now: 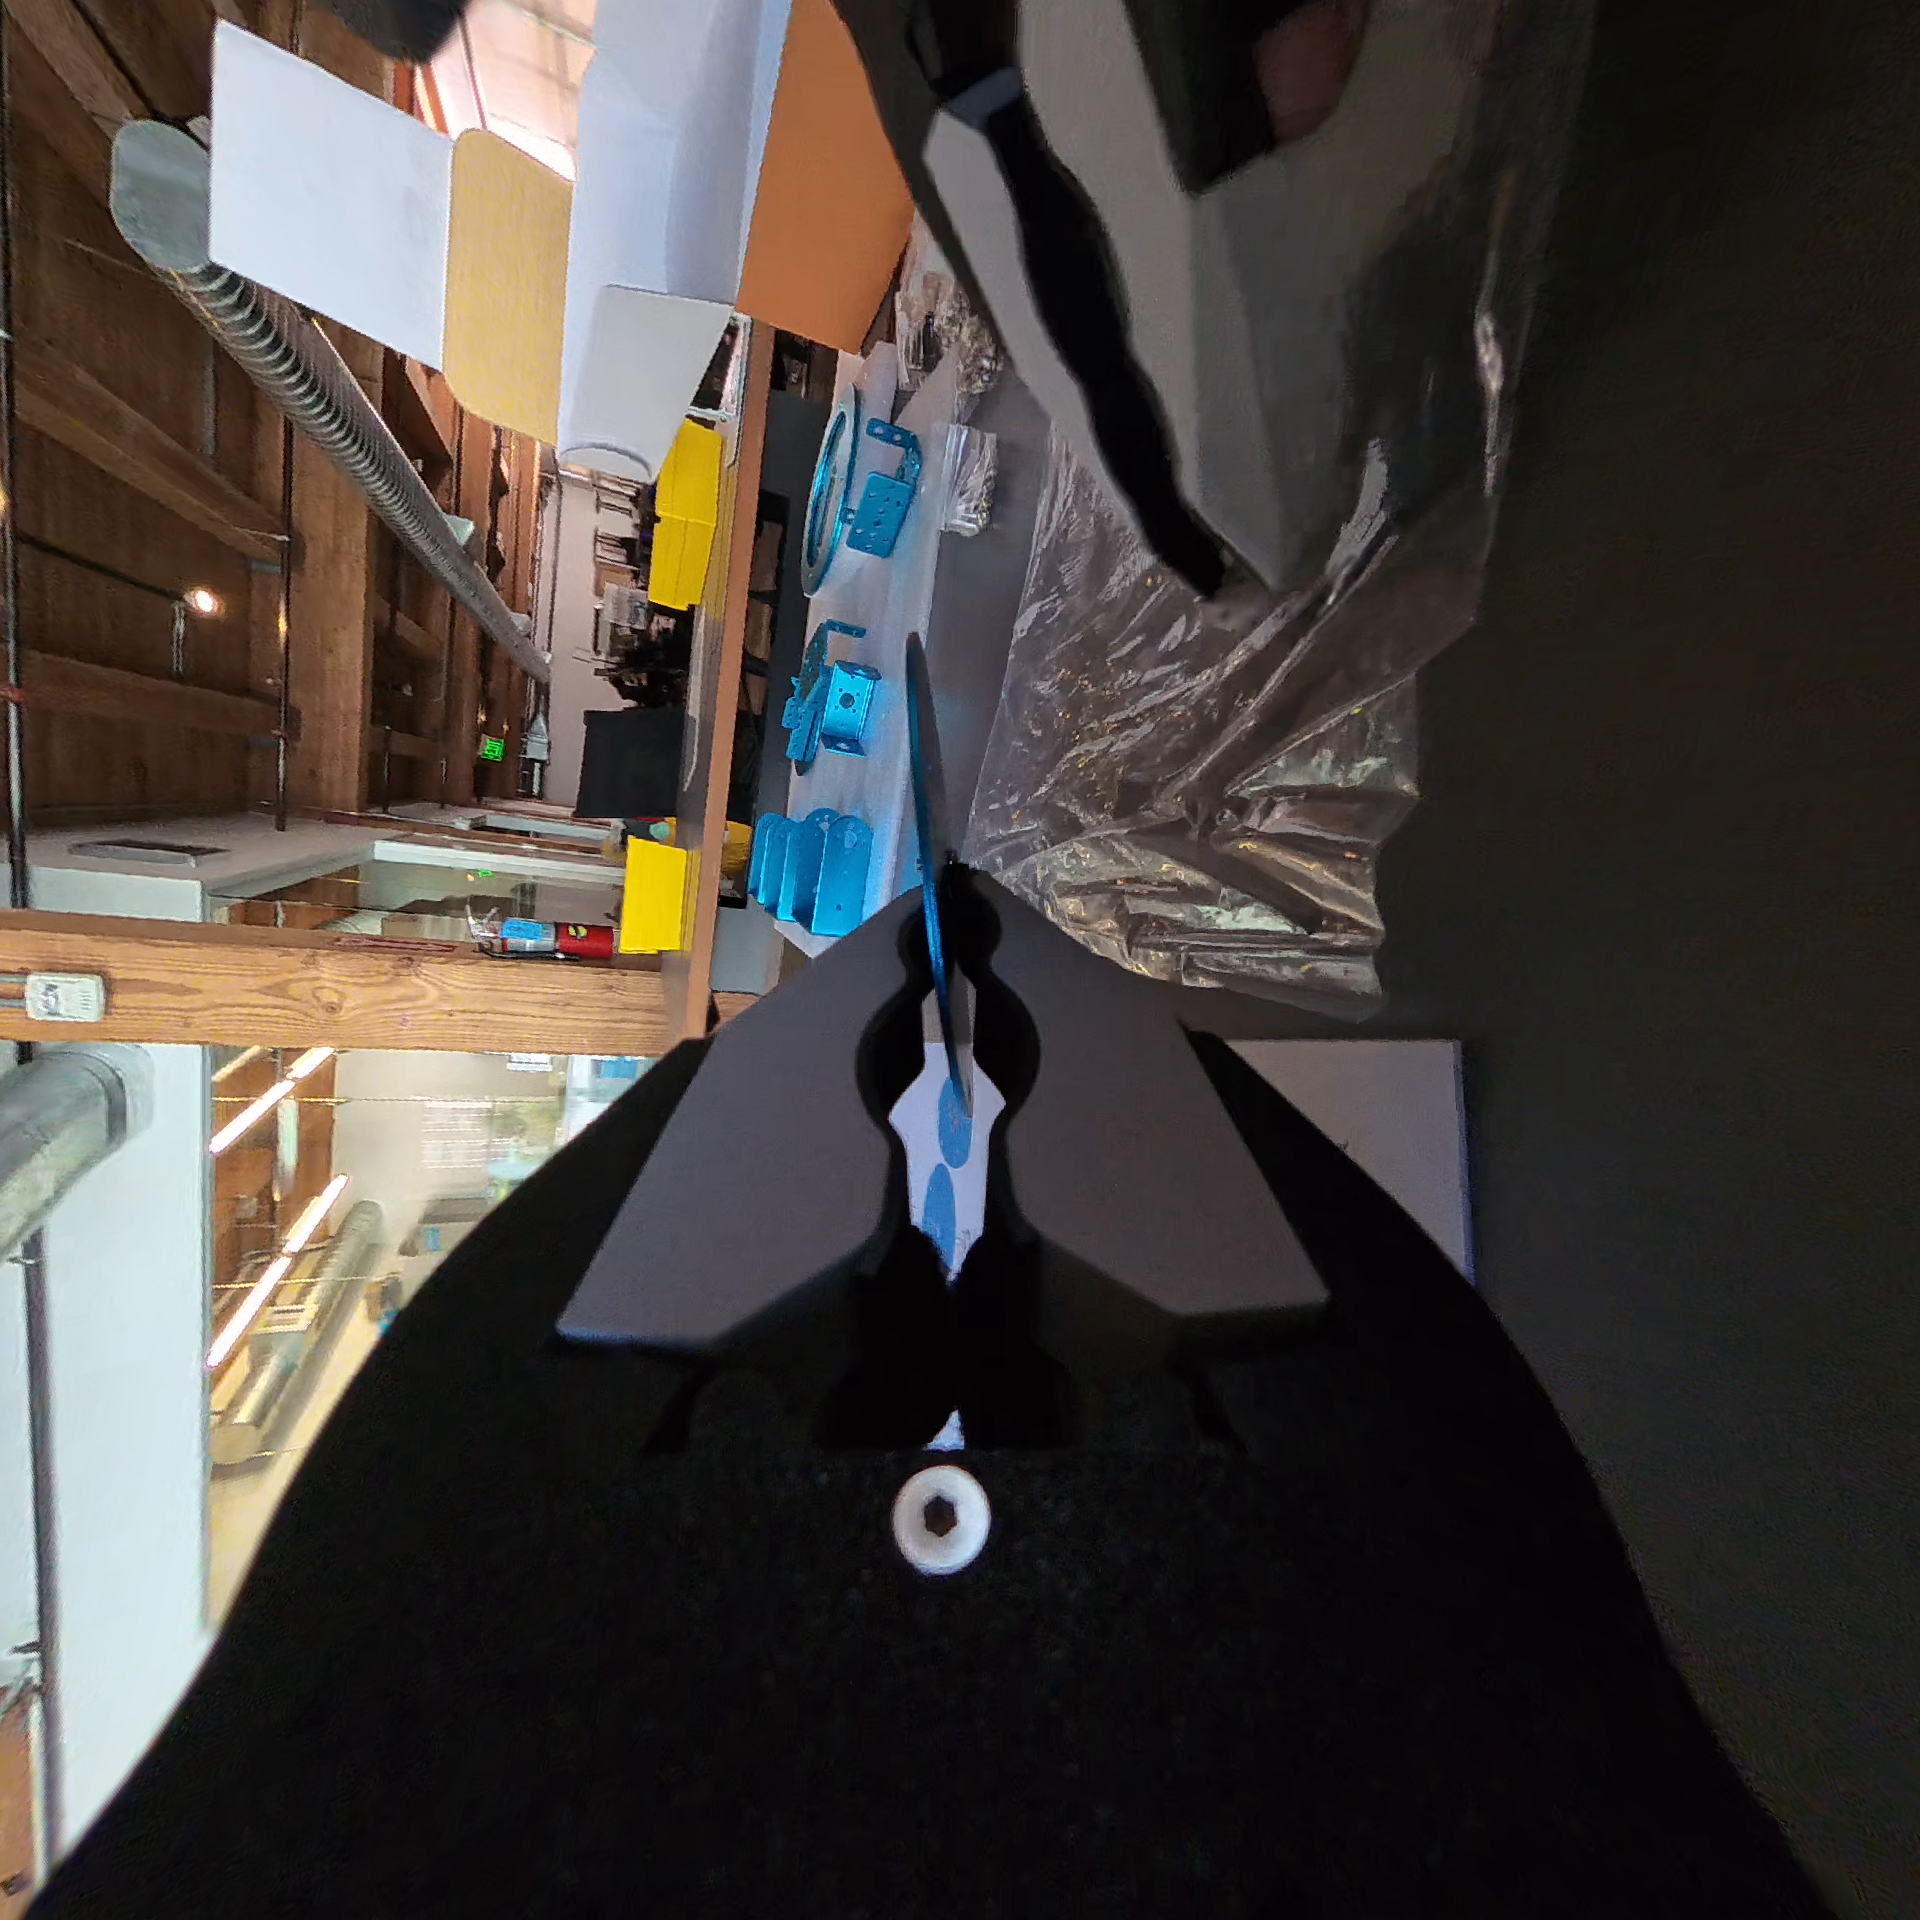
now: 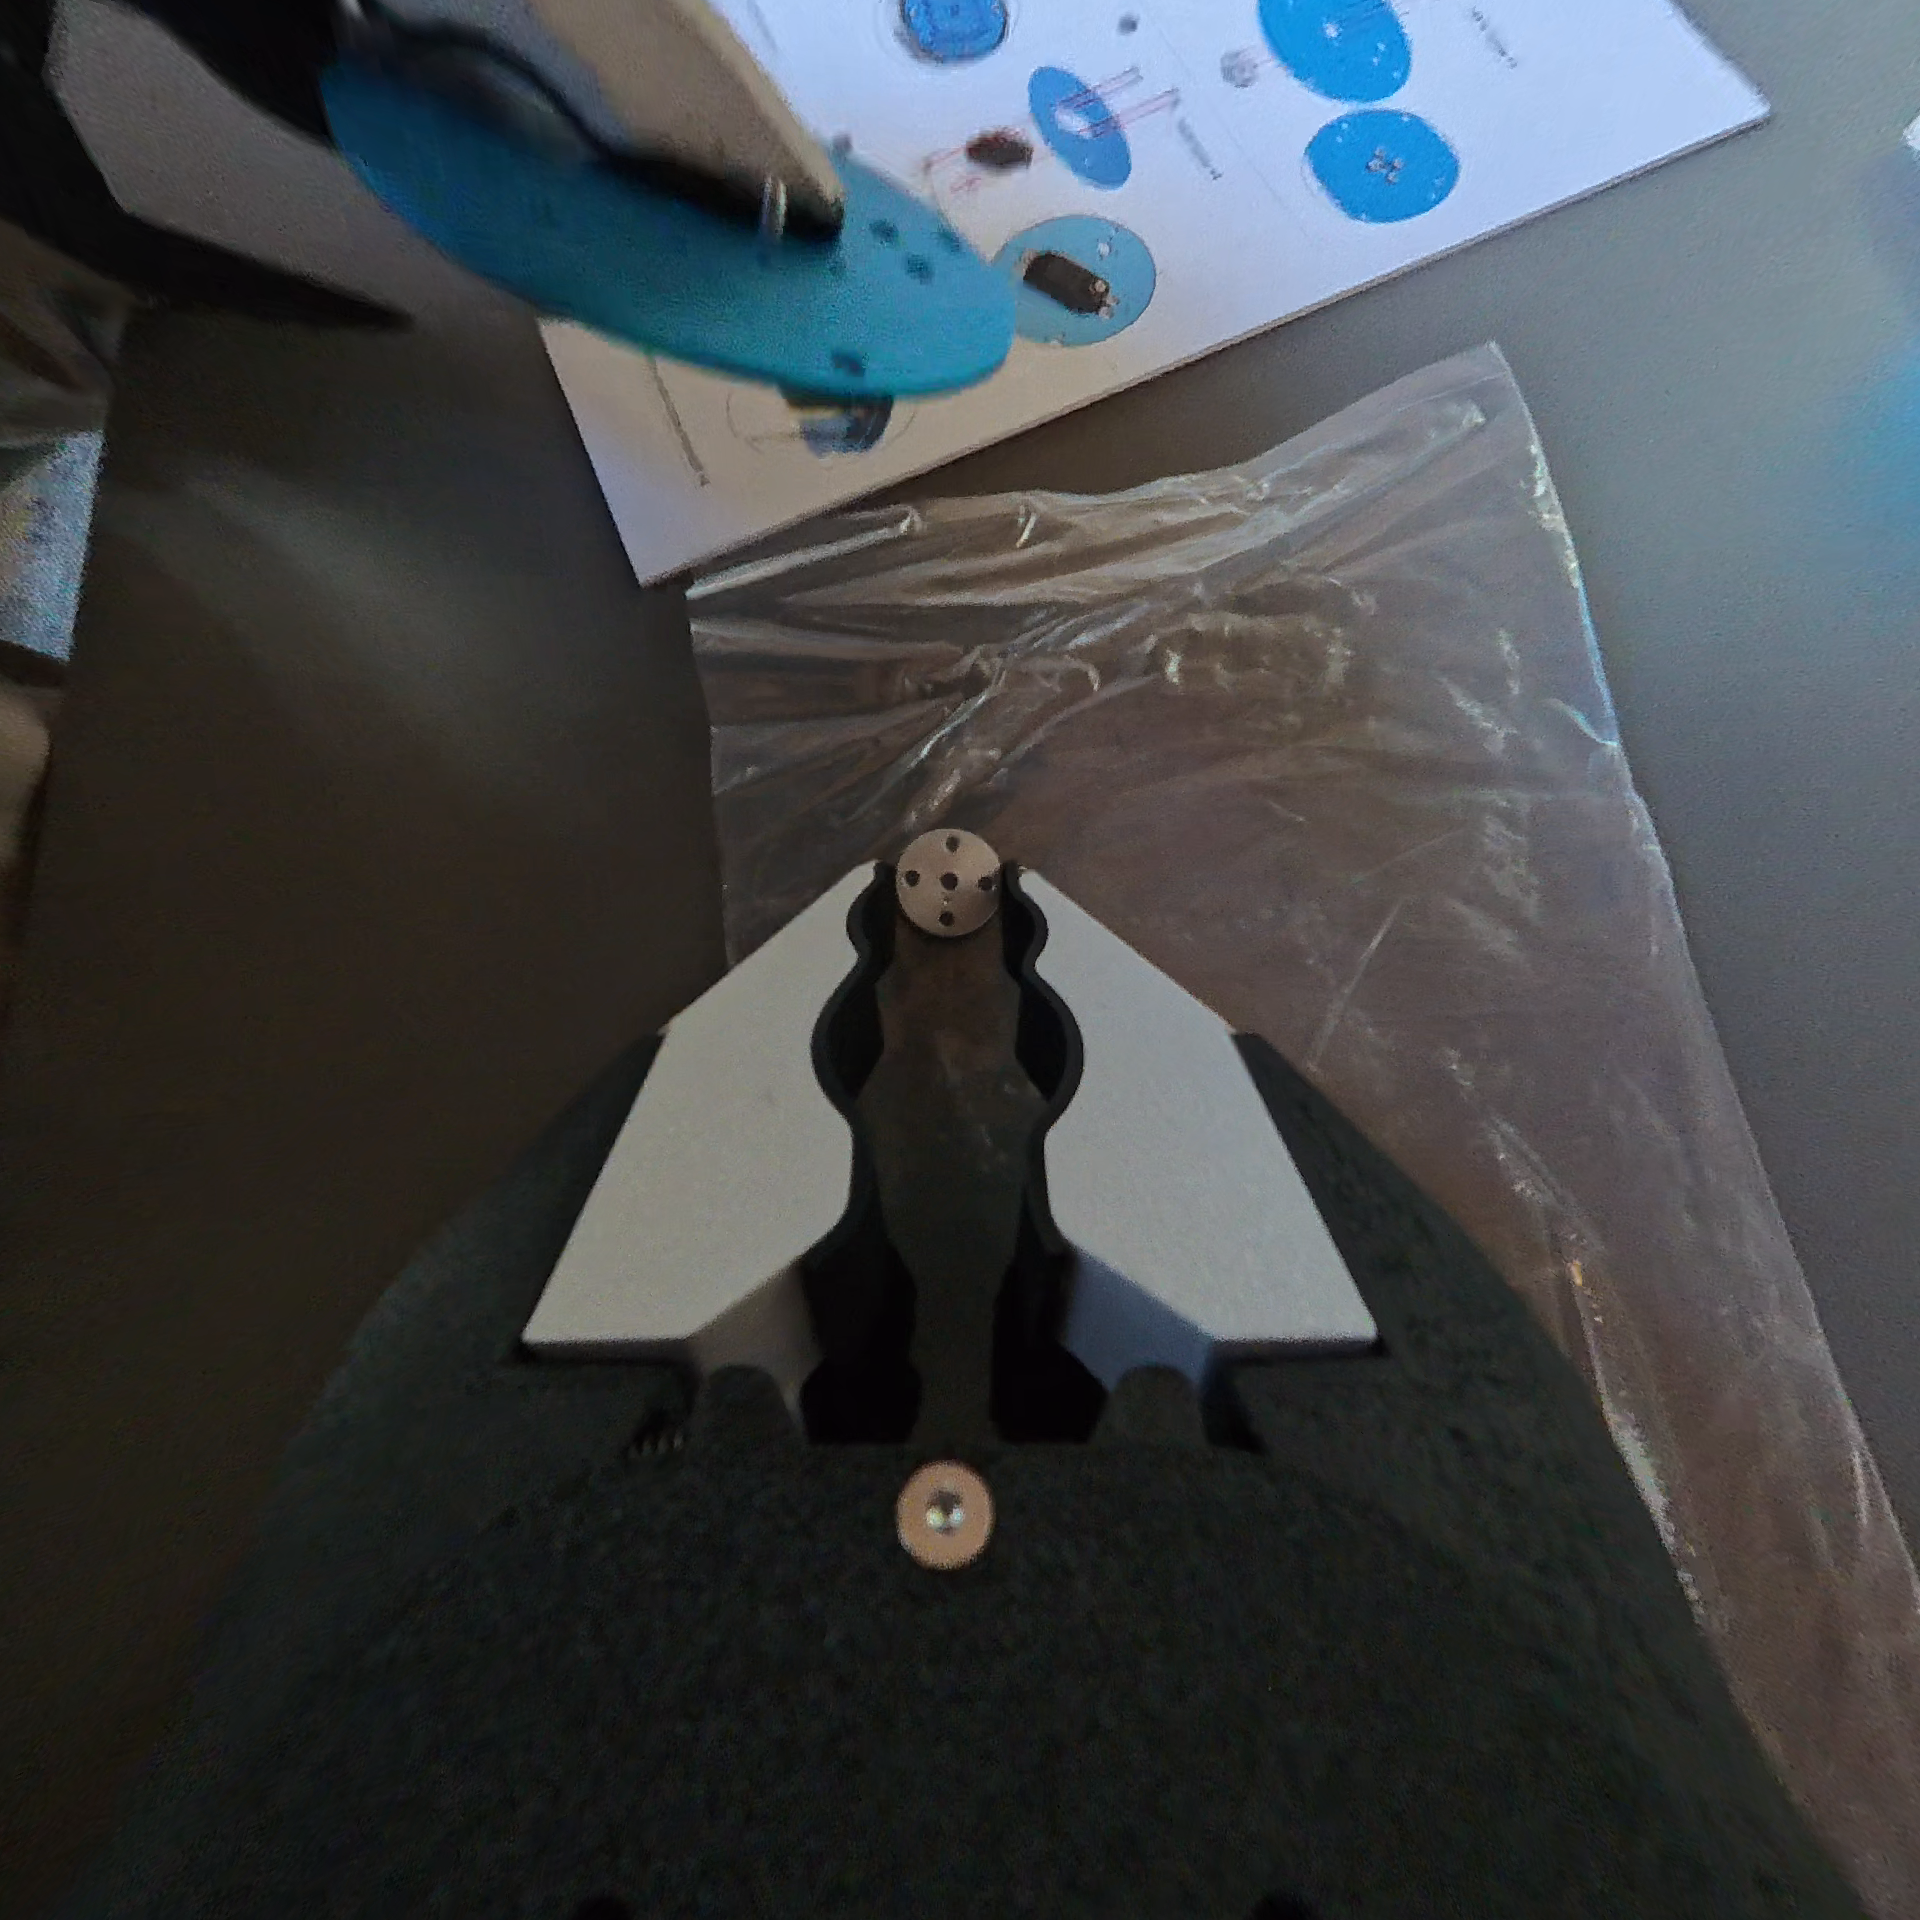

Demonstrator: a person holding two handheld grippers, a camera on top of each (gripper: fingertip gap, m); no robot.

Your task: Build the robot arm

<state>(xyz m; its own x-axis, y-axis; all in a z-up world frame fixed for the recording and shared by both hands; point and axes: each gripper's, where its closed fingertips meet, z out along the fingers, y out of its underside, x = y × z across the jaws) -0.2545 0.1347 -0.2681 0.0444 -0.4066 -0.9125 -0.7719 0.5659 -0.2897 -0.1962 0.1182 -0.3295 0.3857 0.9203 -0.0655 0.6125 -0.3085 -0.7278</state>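
My left gripper [image 1: 951, 883] is shut on a thin blue metal disc [image 1: 925, 790], seen edge-on and held in the air. The same disc [image 2: 665, 249] shows in the right wrist view at the upper left, flat side visible with small holes, blurred, with the left gripper's fingers [image 2: 717, 156] clamped on it. My right gripper [image 2: 948, 883] is shut on a small round silver hub [image 2: 945, 881] with several holes, held at its fingertips above a clear plastic bag [image 2: 1247, 790]. The right gripper's fingers [image 1: 1101, 343] show at the top of the left wrist view.
A printed white instruction sheet [image 2: 1195, 260] with blue drawings lies on the grey table [image 2: 364, 831] beyond the bag. Several blue metal brackets [image 1: 831, 707] and a blue ring [image 1: 831, 499] lie on a white sheet. Small bags of hardware [image 1: 966, 478] sit nearby. Yellow bins [image 1: 686, 520] stand behind. Spacing between my two grippers at the tips: around 9 centimeters.
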